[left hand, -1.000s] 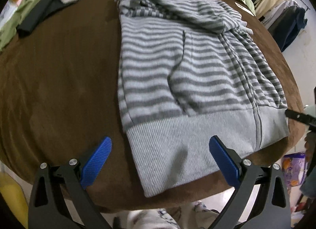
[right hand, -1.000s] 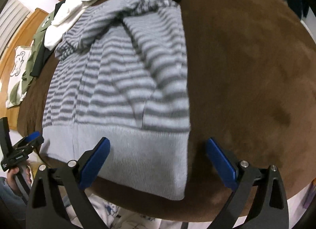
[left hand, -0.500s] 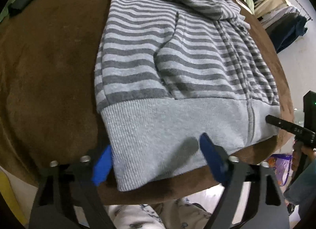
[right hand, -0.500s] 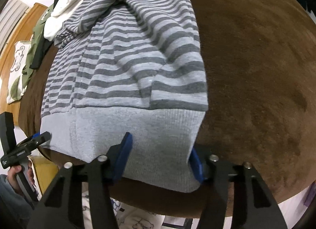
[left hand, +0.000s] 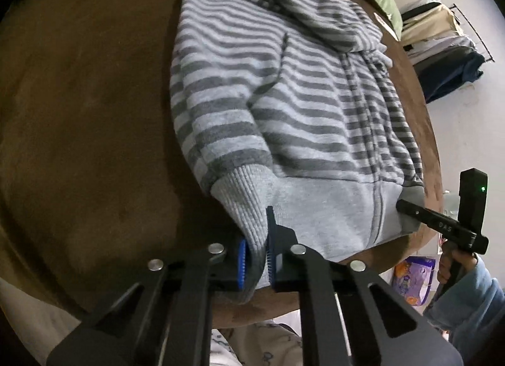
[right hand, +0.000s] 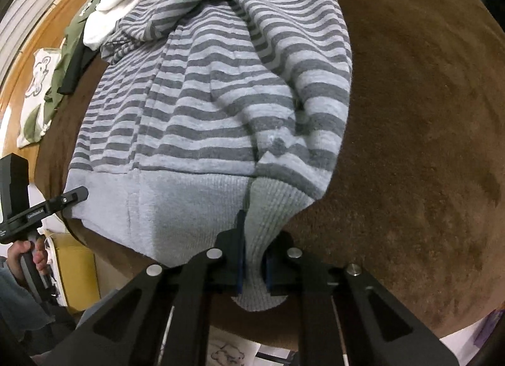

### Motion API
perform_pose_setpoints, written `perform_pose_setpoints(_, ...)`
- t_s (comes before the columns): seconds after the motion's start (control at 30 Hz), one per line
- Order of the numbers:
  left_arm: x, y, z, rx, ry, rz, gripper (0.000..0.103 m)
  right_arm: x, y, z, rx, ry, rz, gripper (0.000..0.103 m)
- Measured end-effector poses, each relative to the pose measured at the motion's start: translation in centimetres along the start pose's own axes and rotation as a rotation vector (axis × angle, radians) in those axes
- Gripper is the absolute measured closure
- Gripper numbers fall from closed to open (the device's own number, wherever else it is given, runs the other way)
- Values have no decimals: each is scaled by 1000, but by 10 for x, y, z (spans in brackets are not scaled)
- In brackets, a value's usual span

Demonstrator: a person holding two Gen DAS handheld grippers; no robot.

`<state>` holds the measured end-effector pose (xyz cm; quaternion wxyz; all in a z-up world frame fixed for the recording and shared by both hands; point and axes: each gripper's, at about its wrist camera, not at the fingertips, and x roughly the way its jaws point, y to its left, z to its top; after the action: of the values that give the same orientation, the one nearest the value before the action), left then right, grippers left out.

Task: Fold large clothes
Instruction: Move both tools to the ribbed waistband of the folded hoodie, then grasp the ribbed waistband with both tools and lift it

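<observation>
Item: grey striped hoodie [left hand: 284, 107], flat at the brown surface's [left hand: 79, 113] near edge. Our left gripper [left hand: 254, 258] and right gripper [right hand: 252, 266], just closed, pinch its ribbed hem corners. Gripper lettering blurred, unreadable.

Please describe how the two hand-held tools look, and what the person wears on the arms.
Both tools are black, with angular linkage arms, round silver rivets and ribbed blue pads. The left tool and the right tool look alike. From the side, each shows a black block on top, one with a green light, and small white lettering. The sleeve is light blue.
</observation>
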<state>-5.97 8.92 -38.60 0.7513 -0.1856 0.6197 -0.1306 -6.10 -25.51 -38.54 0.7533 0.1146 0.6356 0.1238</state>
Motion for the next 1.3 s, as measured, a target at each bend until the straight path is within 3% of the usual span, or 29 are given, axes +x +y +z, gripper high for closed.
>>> perform_pose_setpoints(0.27, -23, -26, 15, 23, -69, 14, 91, -41, 11, 19, -35, -55, 9, 94)
perform_pose_setpoints(0.73, -90, -76, 71, 62, -328, 77, 91, -114, 40, 99, -104, -235, 1, 94)
perform_pose_setpoints(1.0, -118, -99, 124, 85, -482, 91, 91, -139, 56, 167, -152, -350, -42, 94)
perform_pose_setpoints(1.2, -116, -103, 180, 109, -597, 105, 91, -136, 59, 231, -130, -442, -65, 94)
perform_pose_setpoints(1.3, -109, -101, 214, 105, -616, 116, 91, -127, 58, 266, -107, -462, -82, 94)
